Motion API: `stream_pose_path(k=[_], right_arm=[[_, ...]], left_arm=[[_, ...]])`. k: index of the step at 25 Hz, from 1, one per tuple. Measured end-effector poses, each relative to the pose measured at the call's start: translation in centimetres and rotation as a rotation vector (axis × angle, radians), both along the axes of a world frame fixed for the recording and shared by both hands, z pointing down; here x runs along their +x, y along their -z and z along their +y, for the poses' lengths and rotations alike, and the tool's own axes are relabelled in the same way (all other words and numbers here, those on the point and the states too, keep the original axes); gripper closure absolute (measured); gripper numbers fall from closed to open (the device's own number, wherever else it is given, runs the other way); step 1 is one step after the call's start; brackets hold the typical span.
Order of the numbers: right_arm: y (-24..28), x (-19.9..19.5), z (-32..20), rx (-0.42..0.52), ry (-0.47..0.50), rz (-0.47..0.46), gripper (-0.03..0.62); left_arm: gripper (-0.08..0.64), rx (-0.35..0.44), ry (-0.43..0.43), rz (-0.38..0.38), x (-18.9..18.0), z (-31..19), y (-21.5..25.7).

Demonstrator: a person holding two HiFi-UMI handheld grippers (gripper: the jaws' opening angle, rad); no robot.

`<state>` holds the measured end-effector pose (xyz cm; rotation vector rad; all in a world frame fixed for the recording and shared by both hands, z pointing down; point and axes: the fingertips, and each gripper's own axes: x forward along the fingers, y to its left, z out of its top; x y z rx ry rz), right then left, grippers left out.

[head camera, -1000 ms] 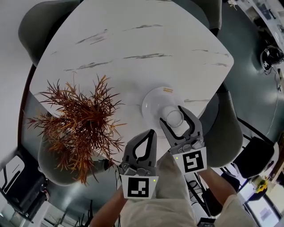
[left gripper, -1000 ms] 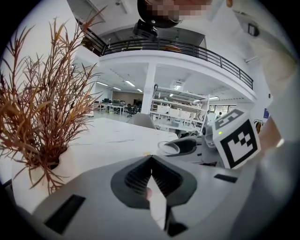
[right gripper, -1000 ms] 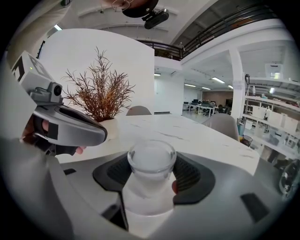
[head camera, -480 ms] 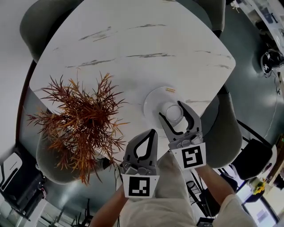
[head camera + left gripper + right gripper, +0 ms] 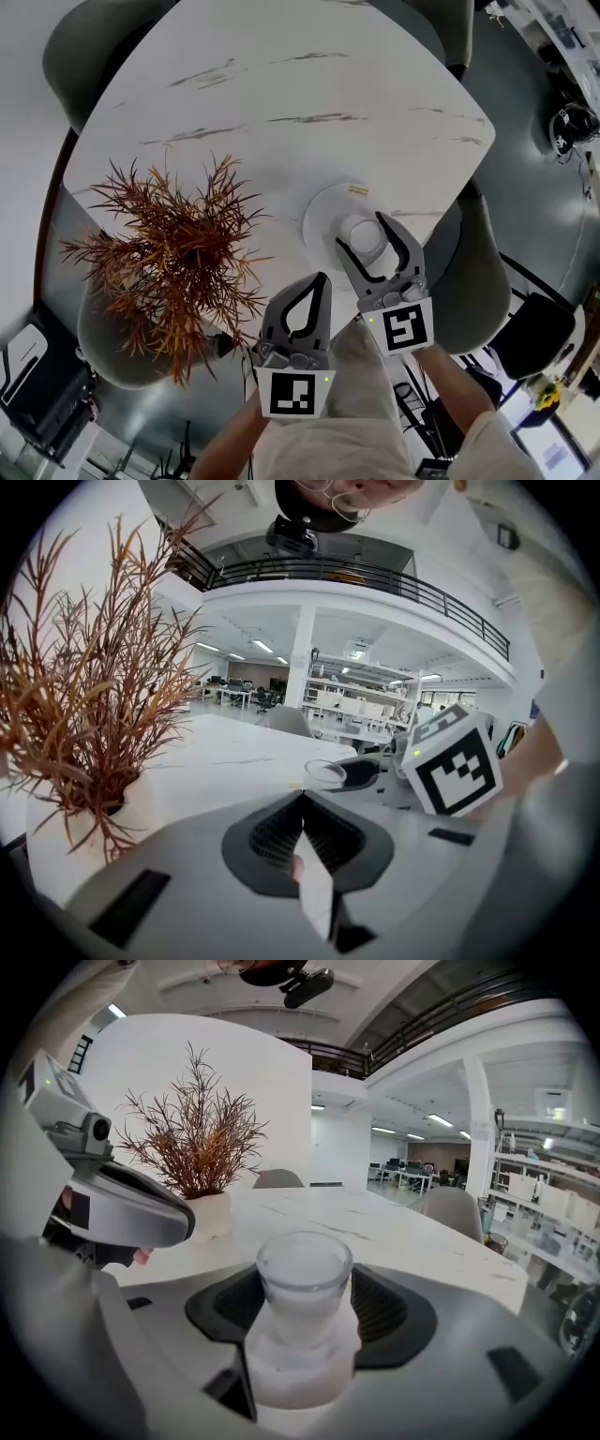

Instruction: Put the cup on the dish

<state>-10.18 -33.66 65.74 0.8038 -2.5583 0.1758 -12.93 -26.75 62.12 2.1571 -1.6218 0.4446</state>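
A small clear cup (image 5: 364,234) stands on the white round dish (image 5: 323,208) near the front right edge of the white marbled table (image 5: 281,84). My right gripper (image 5: 361,232) reaches in from the table's edge with its jaws on either side of the cup, shut on it. In the right gripper view the cup (image 5: 304,1279) fills the gap between the ribbed pads (image 5: 230,1312). My left gripper (image 5: 323,278) hangs shut and holding nothing, off the table's front edge and left of the right one. The left gripper view shows the cup (image 5: 325,773) beyond its closed tips.
A rust-coloured dried plant (image 5: 169,253) in a white pot (image 5: 208,1215) stands at the table's front left, close to the left gripper. Grey chairs (image 5: 487,281) ring the table. The person's legs (image 5: 337,441) are below the grippers.
The right gripper has carried the cup a little farther in, from the dish's near rim toward its middle. The left gripper has barely moved.
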Motion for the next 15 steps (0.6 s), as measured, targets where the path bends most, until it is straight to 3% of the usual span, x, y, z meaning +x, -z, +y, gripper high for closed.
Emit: stream_pose_path(k=[15], right_arm=[[0.3, 2.2, 1.0, -0.077, -0.064, 0.019, 0.321]], left_arm=[[0.553, 0.023, -0.01, -0.001, 0.3, 0.4, 1.9]])
